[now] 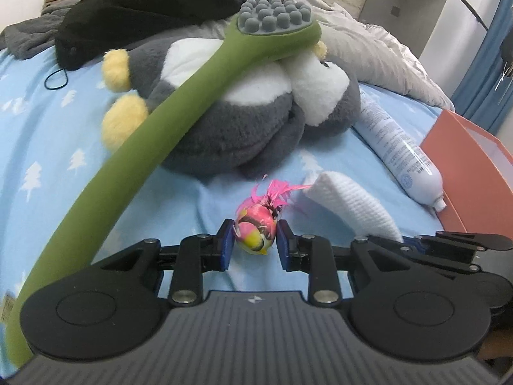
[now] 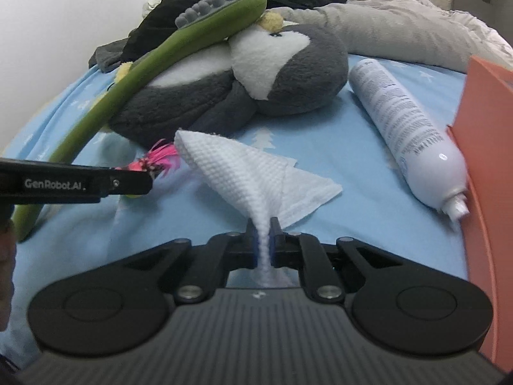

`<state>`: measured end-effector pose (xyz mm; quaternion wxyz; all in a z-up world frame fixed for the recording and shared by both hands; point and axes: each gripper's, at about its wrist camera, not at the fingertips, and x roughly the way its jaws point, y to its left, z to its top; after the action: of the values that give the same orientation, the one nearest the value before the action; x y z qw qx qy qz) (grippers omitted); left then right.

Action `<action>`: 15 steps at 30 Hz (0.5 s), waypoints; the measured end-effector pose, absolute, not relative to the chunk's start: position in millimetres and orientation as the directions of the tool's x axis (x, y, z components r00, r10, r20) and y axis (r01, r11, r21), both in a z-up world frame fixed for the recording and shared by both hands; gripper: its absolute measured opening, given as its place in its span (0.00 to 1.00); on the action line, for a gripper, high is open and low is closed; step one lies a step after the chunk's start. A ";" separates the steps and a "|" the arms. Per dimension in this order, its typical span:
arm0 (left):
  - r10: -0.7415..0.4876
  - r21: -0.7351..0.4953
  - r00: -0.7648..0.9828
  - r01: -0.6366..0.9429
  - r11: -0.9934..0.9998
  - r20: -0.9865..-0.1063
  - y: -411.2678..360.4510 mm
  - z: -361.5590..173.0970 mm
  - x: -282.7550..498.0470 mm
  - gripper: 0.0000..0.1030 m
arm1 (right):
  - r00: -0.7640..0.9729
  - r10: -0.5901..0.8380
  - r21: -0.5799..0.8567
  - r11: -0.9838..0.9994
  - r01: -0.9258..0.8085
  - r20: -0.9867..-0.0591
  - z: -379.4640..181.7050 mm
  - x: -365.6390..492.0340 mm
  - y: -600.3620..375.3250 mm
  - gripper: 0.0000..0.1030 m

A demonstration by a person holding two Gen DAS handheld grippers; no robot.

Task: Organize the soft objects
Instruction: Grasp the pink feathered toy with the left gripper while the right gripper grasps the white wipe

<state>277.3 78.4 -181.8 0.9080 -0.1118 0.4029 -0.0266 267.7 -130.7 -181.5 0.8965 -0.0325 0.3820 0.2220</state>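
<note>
The left tool [image 1: 255, 236] pinches a small pink and yellow feathered toy [image 1: 256, 229] between its blue pads, low over the blue bed sheet [image 1: 48, 128] with white tree prints; pink feathers fan out from the far end of the toy. The right tool [image 2: 263, 240] is pressed together on a bunched corner of a white waffle-textured cloth [image 2: 243, 166], the rest of which spreads out in folds on the sheet just ahead of it. In the right wrist view the left tool comes in from the left edge, with the feathers close beside the cloth. Behind both lies a grey and white plush penguin [image 1: 231, 122] with yellow feet, resting on the bed. A long green massage stick [image 1: 160, 122] with a grey knobbed head leans across the penguin, its handle running down toward the near left. To the right of the penguin a white tube [image 1: 394, 147] lies on the sheet, its cap end touching or almost touching an orange box [image 1: 471, 173] at the bed's right side. Farther back are a black garment [image 1: 134, 3] and a rumpled pale blanket [image 1: 368, 41].
</note>
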 end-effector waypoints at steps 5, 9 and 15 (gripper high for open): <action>-0.145 -0.225 0.677 -0.032 0.974 -0.721 69.5 -172.7 250.9 0.32 | 0.620 0.362 0.116 0.909 -0.401 -0.696 -170.3 241.8 -140.9 0.10; -0.153 -0.228 0.679 -0.021 0.974 -0.718 60.5 -165.6 230.2 0.32 | 0.631 0.349 0.113 0.917 -0.383 -0.693 -162.5 219.1 -149.0 0.10; -0.145 -0.222 0.676 -0.028 0.975 -0.722 53.5 -159.2 203.3 0.32 | 0.638 0.339 0.117 0.924 -0.364 -0.691 -157.4 188.4 -160.2 0.10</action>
<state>203.3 53.5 -159.2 0.9092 -0.1076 0.4009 -0.0323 188.4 -160.2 -157.4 0.9048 -0.0164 0.3785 0.1942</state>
